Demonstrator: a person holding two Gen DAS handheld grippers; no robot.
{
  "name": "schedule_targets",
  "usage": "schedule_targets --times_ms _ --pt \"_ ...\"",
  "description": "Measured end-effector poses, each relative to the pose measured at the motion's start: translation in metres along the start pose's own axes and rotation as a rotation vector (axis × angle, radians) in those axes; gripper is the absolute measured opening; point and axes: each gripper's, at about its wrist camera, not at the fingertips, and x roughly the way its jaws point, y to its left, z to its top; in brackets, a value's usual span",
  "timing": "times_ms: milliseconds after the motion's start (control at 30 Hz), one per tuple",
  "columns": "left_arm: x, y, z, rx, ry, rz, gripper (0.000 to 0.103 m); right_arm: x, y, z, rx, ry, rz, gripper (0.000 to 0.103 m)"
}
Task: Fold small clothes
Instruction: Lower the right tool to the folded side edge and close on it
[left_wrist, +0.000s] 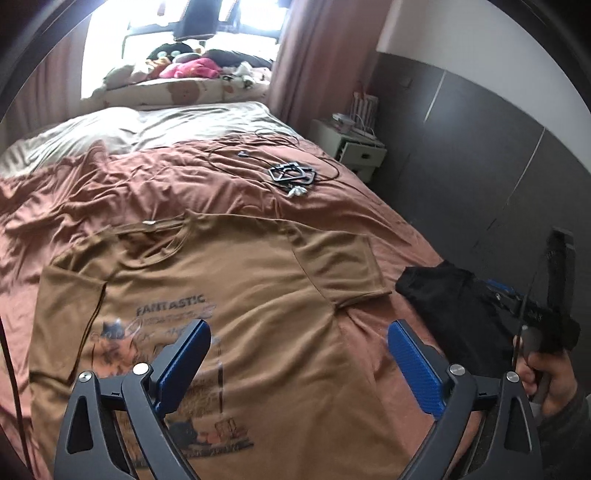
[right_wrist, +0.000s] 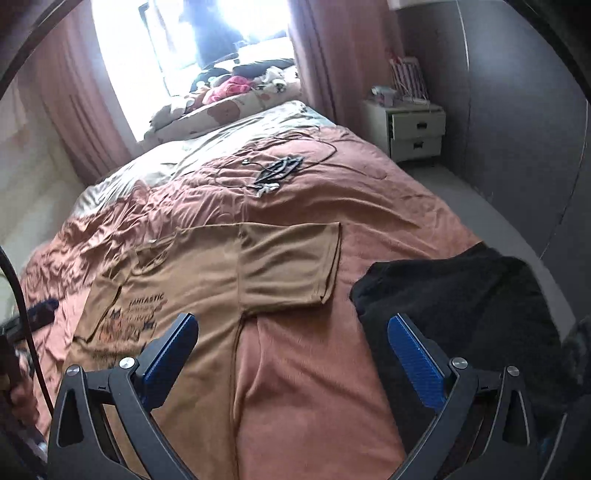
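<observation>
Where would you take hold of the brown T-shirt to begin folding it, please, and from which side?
Probably at the sleeve that lies flat toward the black garment. Its free hem faces that side, so the open right gripper could slide in from there, low along the bedspread, and pinch the hem. The T-shirt lies spread, print up.

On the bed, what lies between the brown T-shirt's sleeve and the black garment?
Only bare bedspread. The right wrist view shows a strip of it between the brown T-shirt sleeve and the black garment; the left wrist view agrees.
</observation>
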Motion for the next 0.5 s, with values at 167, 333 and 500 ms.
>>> schedule_targets --times_ms 167,333,500 --pt "0.034 -0.002 0.014 0.016 0.005 -0.008 0.086 0.049 -0.017 0.014 0.083 0.028 -0.005 0.097" --pt "0.073 0.012 0.012 -0.003 0.051 -0.006 0.071 0.091 -0.03 0.023 0.143 0.083 0.028 0.077" --pt "0.114 0.03 0.008 -0.056 0.105 -0.01 0.053 0.132 -0.043 0.033 0.19 0.149 0.084 0.06"
